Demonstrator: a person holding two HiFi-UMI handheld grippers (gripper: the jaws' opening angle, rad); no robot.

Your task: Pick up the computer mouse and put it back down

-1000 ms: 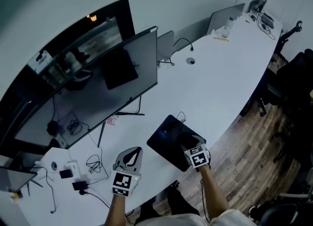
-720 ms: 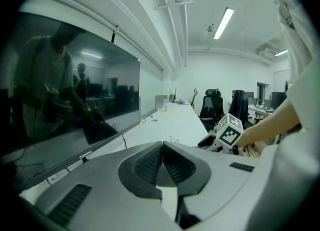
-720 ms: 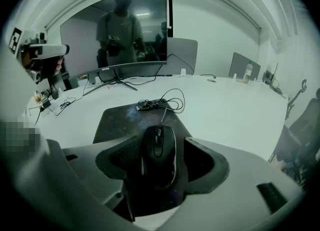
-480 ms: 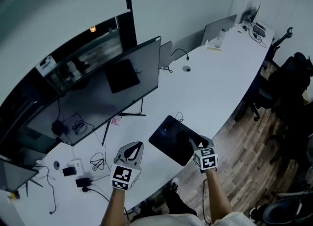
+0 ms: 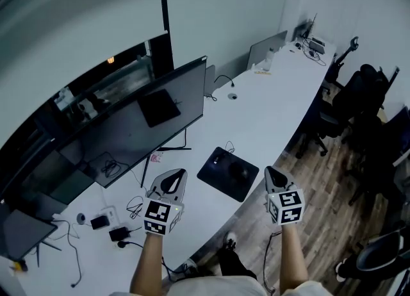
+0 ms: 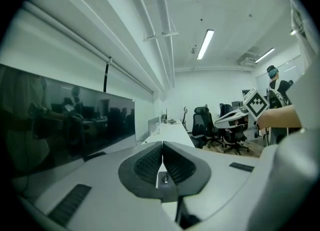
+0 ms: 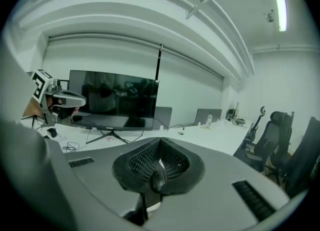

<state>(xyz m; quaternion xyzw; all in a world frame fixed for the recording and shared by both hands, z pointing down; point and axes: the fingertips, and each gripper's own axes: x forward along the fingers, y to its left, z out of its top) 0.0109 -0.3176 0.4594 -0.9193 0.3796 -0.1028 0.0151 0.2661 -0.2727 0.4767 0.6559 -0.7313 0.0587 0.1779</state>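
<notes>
As both grippers are held in the air at the bottom of the head view, the computer mouse [image 5: 241,173] is found lying on the black mouse pad [image 5: 216,168], lower centre of the frame, apart from either gripper.

Entry, left gripper [image 5: 174,178]: placed lower left of centre and seen against the white tabletop [image 5: 269,106]. Its fingers [image 6: 147,164] are pressed together along their length, and nothing is held between them.

Entry, right gripper [image 5: 271,174]: placed lower right of centre, just right of the pad, and seen against the wooden floor [image 5: 320,179] past the tabletop's edge. Its fingers [image 7: 142,164] have just been closing and are now fully together, with nothing gripped.

Also listed:
- A wide dark monitor [image 5: 154,118] is stood on the tabletop at centre left, above the pad.
- Loose cables [image 5: 133,209] and small adapters [image 5: 99,222] are laid at lower left.
- Black office chairs [image 5: 359,90] are set at upper right, beside the tabletop's far curve.
</notes>
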